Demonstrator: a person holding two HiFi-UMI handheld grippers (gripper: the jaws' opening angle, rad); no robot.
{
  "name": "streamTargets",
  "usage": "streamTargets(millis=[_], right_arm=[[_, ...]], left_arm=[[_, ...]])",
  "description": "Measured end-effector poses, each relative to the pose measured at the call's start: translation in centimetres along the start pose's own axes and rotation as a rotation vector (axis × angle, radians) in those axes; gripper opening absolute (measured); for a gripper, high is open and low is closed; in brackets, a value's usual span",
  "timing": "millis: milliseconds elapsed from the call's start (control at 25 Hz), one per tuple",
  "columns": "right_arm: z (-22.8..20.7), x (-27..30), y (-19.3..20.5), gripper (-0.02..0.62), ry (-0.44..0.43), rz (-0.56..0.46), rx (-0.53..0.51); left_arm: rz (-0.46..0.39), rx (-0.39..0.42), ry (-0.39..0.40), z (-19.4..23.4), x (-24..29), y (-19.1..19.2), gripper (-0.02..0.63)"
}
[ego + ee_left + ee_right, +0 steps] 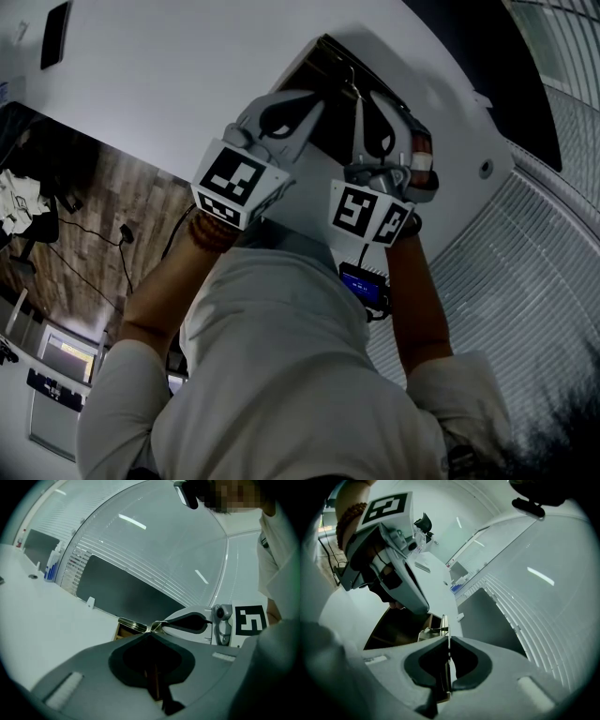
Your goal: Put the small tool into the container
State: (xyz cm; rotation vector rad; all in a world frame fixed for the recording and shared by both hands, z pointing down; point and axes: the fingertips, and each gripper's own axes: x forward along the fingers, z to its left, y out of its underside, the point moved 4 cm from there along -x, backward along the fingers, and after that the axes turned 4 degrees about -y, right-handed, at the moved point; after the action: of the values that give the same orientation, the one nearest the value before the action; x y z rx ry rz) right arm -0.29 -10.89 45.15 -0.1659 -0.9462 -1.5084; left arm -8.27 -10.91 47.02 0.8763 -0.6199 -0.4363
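Over the white table, both grippers meet above an open wooden container (323, 103) with a dark inside. My right gripper (446, 637) is shut on the small tool (445, 623), a thin shiny metal piece that sticks out past the fingertips. In the left gripper view the tool (133, 626) gleams just above the container's edge (122, 633), with the right gripper (187, 620) holding it from the right. My left gripper (151, 632) has its jaws together, tip right beside the tool; I see nothing pinched in it. In the head view the left gripper (314, 105) and right gripper (361, 117) hover side by side.
A dark panel (126, 597) stands along the table's far edge under slatted blinds. A blue and white bottle (51, 566) sits at the far left of the table. A small device with a blue screen (364, 284) hangs at the person's chest. Wooden floor with cables (103, 234) lies beside the table.
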Motion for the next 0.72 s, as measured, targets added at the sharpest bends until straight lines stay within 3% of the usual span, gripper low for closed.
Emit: streamTargets(millis=[720], right_arm=[[1.0, -0.4, 0.6, 0.011, -0.050, 0.052, 0.006]], left_arm=[[-0.007, -0.007, 0.007, 0.0, -0.1, 0.4, 0.002]])
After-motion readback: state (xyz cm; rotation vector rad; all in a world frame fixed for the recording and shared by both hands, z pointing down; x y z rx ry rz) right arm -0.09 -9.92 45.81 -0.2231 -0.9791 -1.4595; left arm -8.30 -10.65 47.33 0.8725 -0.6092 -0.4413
